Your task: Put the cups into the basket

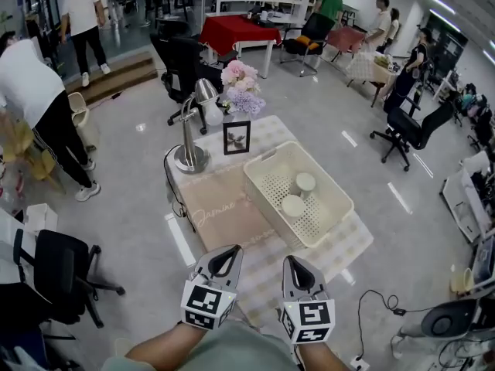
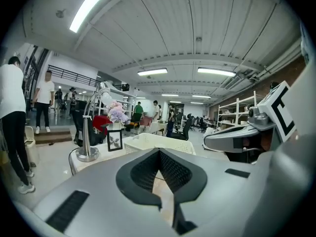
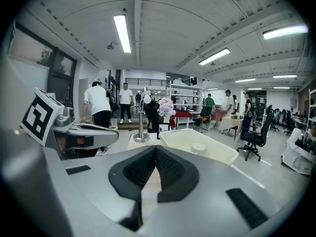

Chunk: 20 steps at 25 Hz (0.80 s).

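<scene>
Two pale cups (image 1: 293,205) (image 1: 305,182) stand inside the cream perforated basket (image 1: 263,195) on the cloth-covered low table (image 1: 224,215). My left gripper (image 1: 223,263) and right gripper (image 1: 298,273) hover side by side off the table's near edge, short of the basket. Both are shut with nothing between their pads. In the left gripper view the left gripper (image 2: 159,151) points toward the basket (image 2: 148,141). The right gripper view has the right gripper (image 3: 156,148) below the basket (image 3: 217,154), and one cup (image 3: 198,147) shows over its rim.
A silver desk lamp (image 1: 189,130), a small picture frame (image 1: 237,137) and a flower bouquet (image 1: 241,87) stand at the table's far end. Office chairs (image 1: 62,273) (image 1: 182,64) and several people surround it. Cables (image 1: 379,308) lie on the floor at right.
</scene>
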### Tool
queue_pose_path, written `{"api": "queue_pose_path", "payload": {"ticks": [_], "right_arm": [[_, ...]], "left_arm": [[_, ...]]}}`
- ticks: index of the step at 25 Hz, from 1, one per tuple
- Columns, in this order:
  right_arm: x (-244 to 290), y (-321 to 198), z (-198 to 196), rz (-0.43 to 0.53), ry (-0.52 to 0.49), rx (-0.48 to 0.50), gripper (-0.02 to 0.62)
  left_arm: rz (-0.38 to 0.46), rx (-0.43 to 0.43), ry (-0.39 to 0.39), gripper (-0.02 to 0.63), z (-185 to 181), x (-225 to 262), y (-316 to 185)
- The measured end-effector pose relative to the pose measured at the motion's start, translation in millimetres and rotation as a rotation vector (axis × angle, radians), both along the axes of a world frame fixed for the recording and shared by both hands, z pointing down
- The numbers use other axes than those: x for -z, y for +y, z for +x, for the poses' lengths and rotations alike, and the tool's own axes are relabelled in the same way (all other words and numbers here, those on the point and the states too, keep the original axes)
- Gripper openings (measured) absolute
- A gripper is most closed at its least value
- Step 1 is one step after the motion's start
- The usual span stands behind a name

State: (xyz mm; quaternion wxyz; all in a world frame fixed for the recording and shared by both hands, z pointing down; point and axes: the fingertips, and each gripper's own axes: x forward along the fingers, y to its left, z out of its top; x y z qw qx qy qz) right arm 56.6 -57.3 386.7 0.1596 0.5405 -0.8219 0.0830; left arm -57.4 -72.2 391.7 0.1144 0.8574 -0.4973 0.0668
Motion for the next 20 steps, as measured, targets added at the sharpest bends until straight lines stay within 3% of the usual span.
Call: {"api": "queue_pose_path", "payload": {"ticks": [12,20], "right_arm": [[-2.4,65.9,46.7,0.005,-0.012,0.159,0.014],[-15.2,97.3,44.4,-0.006,-0.011,0.177,0.012]], "left_arm": [[0.016,0.188,-0.018,0.003,35.6,9.5,83.9],[0.006,0.183,-0.034,0.003,49.0,1.5,114.3]]}}
